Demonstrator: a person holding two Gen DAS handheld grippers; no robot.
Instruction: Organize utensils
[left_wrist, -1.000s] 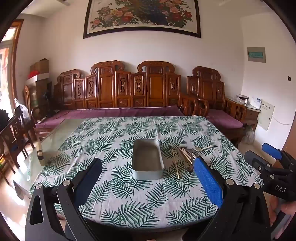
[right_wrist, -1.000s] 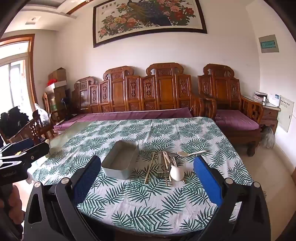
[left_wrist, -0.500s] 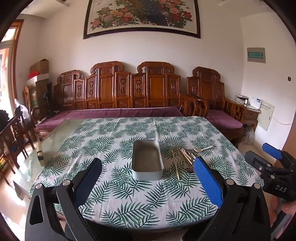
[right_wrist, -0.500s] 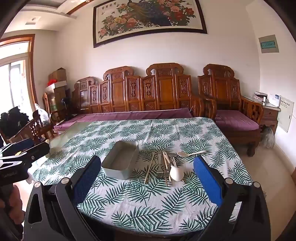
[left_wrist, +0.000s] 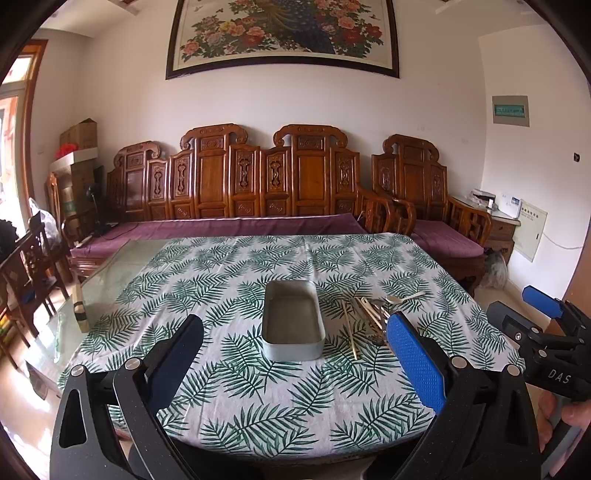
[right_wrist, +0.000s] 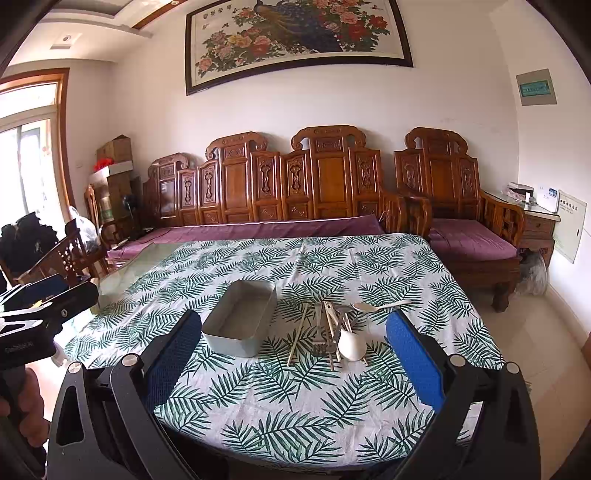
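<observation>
A grey rectangular tin (left_wrist: 292, 320) (right_wrist: 241, 319) lies empty on the leaf-print tablecloth (left_wrist: 236, 280) (right_wrist: 369, 266). Just right of it is a loose pile of utensils (right_wrist: 332, 328) (left_wrist: 371, 314): wooden chopsticks (right_wrist: 298, 334), a metal fork (right_wrist: 318, 338) and two white spoons (right_wrist: 352, 343). My left gripper (left_wrist: 295, 354) hovers open in front of the near table edge, nothing between its blue pads. My right gripper (right_wrist: 291, 350) is open too, held back from the table in the same way. Each gripper also shows at the edge of the other's view.
A carved wooden sofa (left_wrist: 258, 184) with purple cushions runs behind the table. Bare glass tabletop (left_wrist: 107, 280) shows at the left, with a small wooden block (left_wrist: 79, 308) on it. Chairs (right_wrist: 62, 254) stand at the left, a side cabinet (right_wrist: 535, 221) at the right.
</observation>
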